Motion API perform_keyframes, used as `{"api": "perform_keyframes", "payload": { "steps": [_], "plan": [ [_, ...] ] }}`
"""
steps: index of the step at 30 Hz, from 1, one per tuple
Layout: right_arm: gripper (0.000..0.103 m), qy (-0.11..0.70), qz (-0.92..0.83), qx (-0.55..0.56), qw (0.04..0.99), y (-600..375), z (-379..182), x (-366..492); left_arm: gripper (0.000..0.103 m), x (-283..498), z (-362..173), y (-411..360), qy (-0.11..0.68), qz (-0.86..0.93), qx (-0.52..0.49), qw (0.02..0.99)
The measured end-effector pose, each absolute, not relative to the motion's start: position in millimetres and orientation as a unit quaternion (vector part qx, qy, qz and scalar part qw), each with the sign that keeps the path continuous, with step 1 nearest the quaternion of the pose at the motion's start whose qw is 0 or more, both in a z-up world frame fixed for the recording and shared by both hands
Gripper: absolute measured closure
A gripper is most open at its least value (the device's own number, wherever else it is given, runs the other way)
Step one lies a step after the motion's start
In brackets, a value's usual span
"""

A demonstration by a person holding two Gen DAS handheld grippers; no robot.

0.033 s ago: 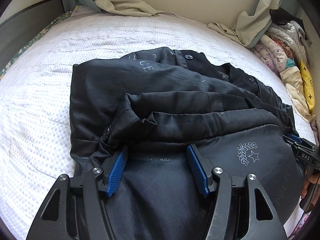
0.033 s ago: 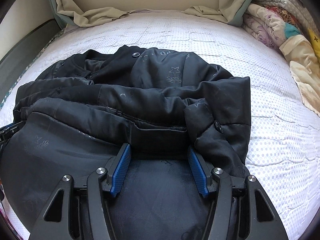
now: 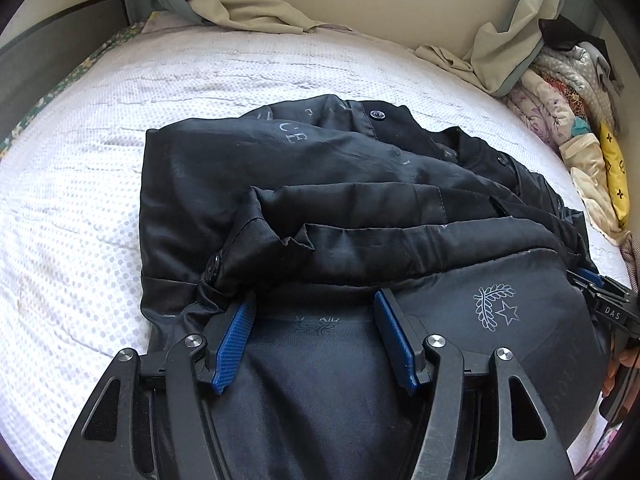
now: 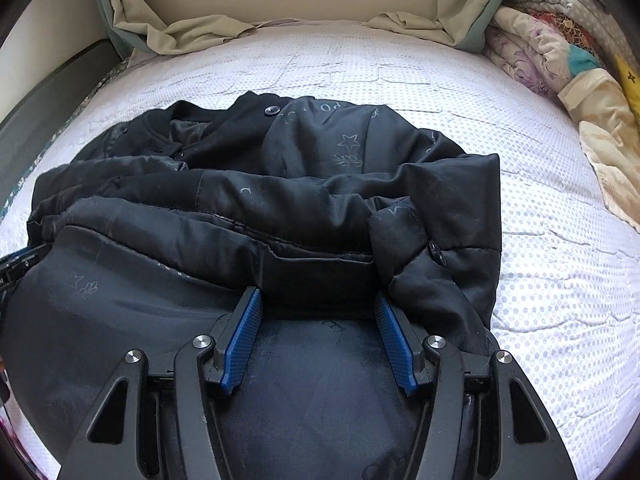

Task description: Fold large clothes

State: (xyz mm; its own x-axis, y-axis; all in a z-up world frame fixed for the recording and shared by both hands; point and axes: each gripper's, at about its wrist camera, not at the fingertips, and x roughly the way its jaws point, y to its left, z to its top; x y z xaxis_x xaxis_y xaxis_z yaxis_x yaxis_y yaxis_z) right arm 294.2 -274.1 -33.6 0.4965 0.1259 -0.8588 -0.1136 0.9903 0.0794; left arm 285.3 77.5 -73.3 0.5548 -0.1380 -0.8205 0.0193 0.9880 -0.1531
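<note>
A: Where is the jacket (image 3: 340,200) located?
B: Mid-frame, bunched on the bed (image 3: 80,200), lining outward.
A: Jaws?
B: Left gripper (image 3: 316,300) and right gripper (image 4: 318,300) are both held spread, nothing clamped; presumably positioned over the near hem for flattening.

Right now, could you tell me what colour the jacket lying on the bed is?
Black, its lining printed with pale stars and leaf sprigs; clearest in the left wrist view.
</note>
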Motion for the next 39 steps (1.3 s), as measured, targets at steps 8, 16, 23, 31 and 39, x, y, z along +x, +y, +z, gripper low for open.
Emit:
{"api": "perform_keyframes", "payload": {
  "steps": [8,16,23,31,39],
  "plan": [
    [0.048,0.488,0.080,0.034,0.868,-291,3,285,0.037,283,-64,89,0.477,-0.057,-0.098,0.872],
    [0.067,0.462,0.041,0.031,0.886,-307,18,265,0.029,261,-26,97,0.439,-0.033,-0.098,0.892],
    [0.066,0.467,0.053,0.046,0.882,-314,22,258,0.026,265,-50,115,0.485,0.007,-0.105,0.868],
    [0.066,0.511,0.055,0.038,0.857,-305,-20,269,0.018,271,-77,128,0.518,-0.002,-0.170,0.839],
    [0.065,0.510,0.049,0.031,0.858,-302,-29,273,0.016,273,-76,118,0.518,0.004,-0.162,0.840]
  ]
}}
